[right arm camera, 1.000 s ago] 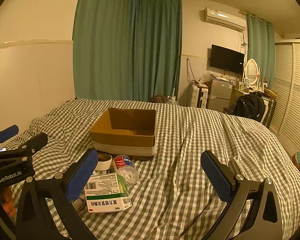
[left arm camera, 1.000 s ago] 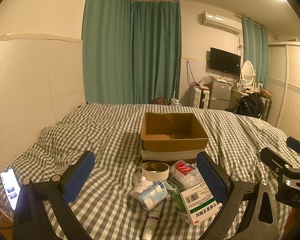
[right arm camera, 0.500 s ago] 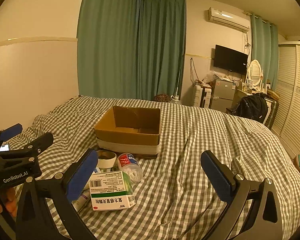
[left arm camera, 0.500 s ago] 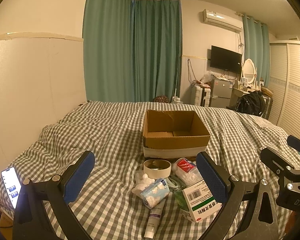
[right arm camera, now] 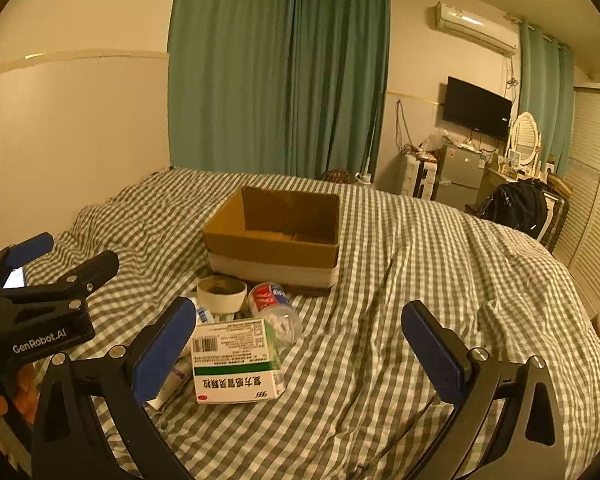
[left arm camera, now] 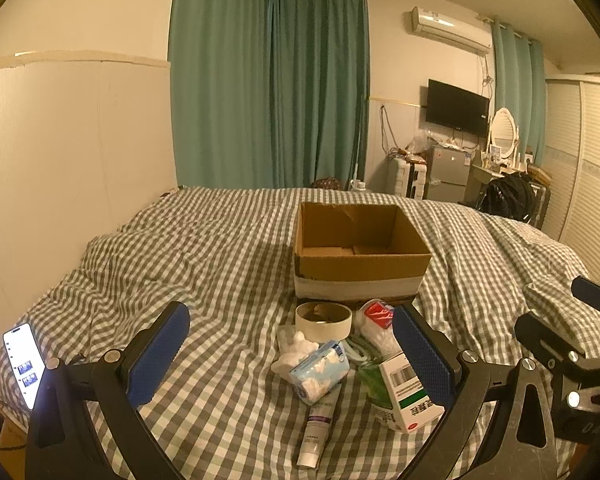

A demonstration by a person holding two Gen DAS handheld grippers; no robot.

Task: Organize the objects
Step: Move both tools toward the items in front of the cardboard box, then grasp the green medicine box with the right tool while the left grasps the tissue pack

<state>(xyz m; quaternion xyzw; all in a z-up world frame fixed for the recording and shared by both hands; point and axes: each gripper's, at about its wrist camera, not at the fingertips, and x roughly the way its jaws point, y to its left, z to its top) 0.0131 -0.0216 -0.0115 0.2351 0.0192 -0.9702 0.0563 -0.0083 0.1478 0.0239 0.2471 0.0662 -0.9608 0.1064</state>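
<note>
Both grippers hang empty, jaws wide apart: left gripper (left arm camera: pixel 290 354), right gripper (right arm camera: pixel 300 346). The clutter lies just before the carton (left arm camera: pixel 358 252), which sits empty on the bed (left arm camera: pixel 204 264). The medicine box (right arm camera: pixel 236 360) looks light and stiff; pinch its flat sides. The tape roll (left arm camera: pixel 323 320) is rigid; grip across its rim. The tissue pack (left arm camera: pixel 320 372) looks soft and will squash.
</note>
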